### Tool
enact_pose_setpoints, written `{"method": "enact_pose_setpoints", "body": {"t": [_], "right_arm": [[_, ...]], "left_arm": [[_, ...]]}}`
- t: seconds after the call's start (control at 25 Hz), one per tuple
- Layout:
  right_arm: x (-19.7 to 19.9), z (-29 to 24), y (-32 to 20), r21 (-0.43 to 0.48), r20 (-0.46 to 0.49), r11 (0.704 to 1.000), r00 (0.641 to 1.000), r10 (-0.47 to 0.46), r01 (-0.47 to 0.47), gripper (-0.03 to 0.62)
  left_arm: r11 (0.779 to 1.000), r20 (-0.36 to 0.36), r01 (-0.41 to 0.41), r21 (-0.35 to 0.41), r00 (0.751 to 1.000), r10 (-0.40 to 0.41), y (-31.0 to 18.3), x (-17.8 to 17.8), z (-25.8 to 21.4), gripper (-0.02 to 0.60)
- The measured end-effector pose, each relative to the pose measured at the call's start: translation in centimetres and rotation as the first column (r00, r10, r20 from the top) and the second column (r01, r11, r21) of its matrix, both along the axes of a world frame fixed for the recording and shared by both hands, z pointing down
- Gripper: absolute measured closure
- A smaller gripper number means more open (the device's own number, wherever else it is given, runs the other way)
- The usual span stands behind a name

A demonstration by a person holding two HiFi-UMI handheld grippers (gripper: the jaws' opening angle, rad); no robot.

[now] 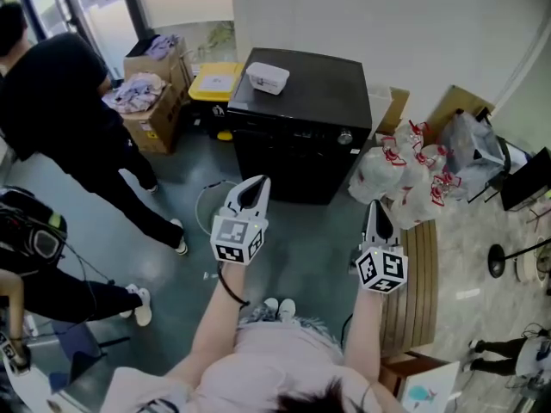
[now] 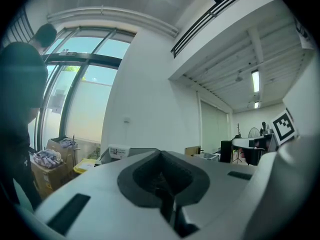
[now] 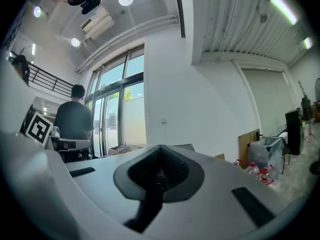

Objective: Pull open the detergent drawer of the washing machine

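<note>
A black washing machine (image 1: 297, 127) stands against the white wall, a round knob (image 1: 344, 136) on its front panel strip. I cannot make out the detergent drawer on that strip. A white box (image 1: 268, 77) lies on its top. My left gripper (image 1: 252, 185) is held level a short way in front of the machine's left half, jaws shut and empty. Out to the right of the machine's front my right gripper (image 1: 377, 209) is also level, shut with nothing in it. In the left gripper view, the closed left gripper (image 2: 162, 176) hides the machine's front. The right gripper (image 3: 159, 176) does the same in its view.
A person in black (image 1: 69, 101) stands at the left beside cardboard boxes (image 1: 155, 93) and a yellow bin lid (image 1: 215, 80). White plastic bags (image 1: 405, 175) lie piled right of the machine. A wooden bench (image 1: 413, 291) runs along my right. Another person (image 1: 34, 265) is at lower left.
</note>
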State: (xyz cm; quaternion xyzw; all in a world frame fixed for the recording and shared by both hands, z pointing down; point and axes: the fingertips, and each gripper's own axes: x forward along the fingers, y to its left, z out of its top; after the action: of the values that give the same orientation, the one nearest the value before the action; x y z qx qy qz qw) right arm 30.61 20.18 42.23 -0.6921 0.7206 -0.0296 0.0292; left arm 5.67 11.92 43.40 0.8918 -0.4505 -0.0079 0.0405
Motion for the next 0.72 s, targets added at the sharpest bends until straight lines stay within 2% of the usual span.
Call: {"method": "enact_pose_setpoints", "body": {"t": [0.44, 0.72], "right_arm": [[-0.5, 0.7, 0.5, 0.001, 0.036, 1.0, 0.999, -0.019, 0.019, 0.579], [-2.2, 1.3, 0.0, -0.014, 0.031, 0.997, 0.997, -0.075, 0.075, 0.577]], "left_arm": [[0.998, -0.013, 0.008, -0.06, 1.0, -0.008, 0.6, -0.5, 1.6, 0.555], [0.998, -0.039, -0.002, -0.06, 0.999, 0.0, 0.8, -0.7, 1.6, 0.554]]}}
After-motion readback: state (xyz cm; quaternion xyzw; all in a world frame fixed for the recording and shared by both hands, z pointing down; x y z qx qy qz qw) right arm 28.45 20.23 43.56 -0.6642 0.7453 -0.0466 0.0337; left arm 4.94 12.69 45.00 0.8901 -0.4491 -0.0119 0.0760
